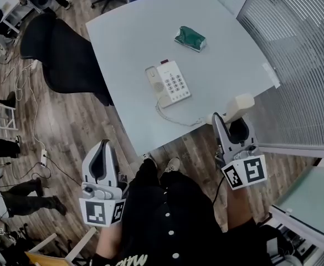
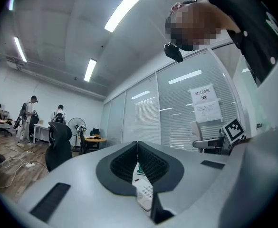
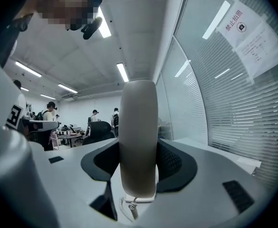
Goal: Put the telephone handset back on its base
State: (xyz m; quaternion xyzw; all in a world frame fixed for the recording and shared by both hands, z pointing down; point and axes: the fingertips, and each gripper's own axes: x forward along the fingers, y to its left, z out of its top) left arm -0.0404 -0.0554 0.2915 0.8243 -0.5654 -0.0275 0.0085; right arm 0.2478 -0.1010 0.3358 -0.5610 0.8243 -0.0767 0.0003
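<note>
The cream telephone base [image 1: 170,83] with its keypad lies near the middle of the pale grey table [image 1: 123,32]; its cradle on the left side is bare. My right gripper [image 1: 232,121] is shut on the cream handset [image 1: 238,106] just off the table's near right edge. In the right gripper view the handset [image 3: 138,137] stands upright between the jaws. A coiled cord [image 1: 178,118] runs from the base to the handset. My left gripper [image 1: 102,147] hovers over the wooden floor, short of the table's near edge, shut and empty. Past its closed jaws the base [image 2: 145,194] shows.
A green packet [image 1: 190,37] lies on the far part of the table. A black office chair [image 1: 62,54] stands left of the table. Glass walls with blinds [image 1: 294,43] close off the right side. Cables [image 1: 31,121] trail across the floor at left. People stand far off in the room.
</note>
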